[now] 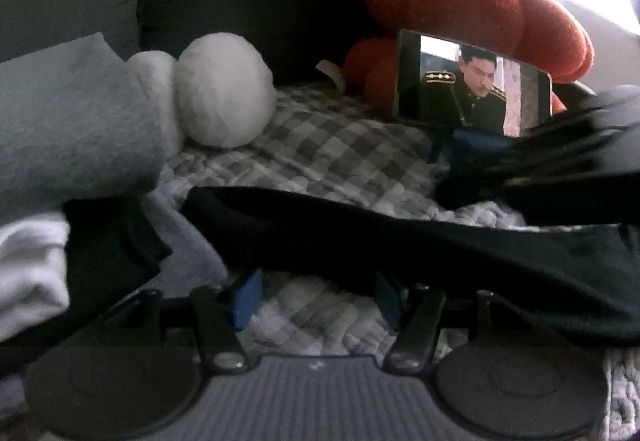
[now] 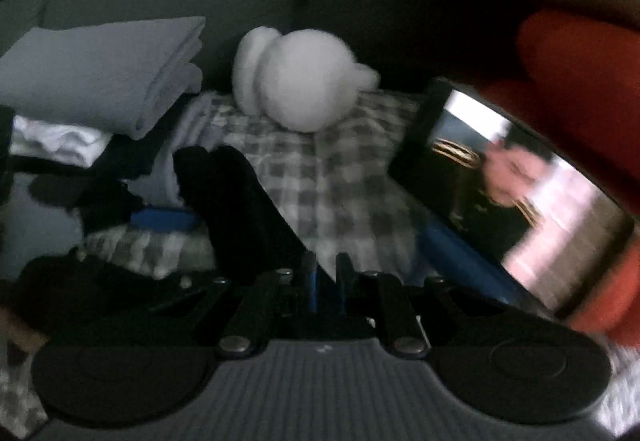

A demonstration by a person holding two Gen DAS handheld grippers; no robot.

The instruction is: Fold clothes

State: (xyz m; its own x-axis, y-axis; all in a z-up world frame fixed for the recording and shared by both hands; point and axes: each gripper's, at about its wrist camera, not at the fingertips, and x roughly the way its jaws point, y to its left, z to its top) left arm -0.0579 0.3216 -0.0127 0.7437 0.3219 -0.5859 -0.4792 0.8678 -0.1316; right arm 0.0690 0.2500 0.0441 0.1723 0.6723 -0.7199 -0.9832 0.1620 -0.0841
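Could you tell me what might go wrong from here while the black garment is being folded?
1. The right tool is shut on one end of the black garment, while the left tool stands open beneath it; the unheld side may sag and spoil the fold.
2. The propped phone leans close behind the garment and could be knocked over.
3. The folded stack sits near; trailing cloth might drag it.
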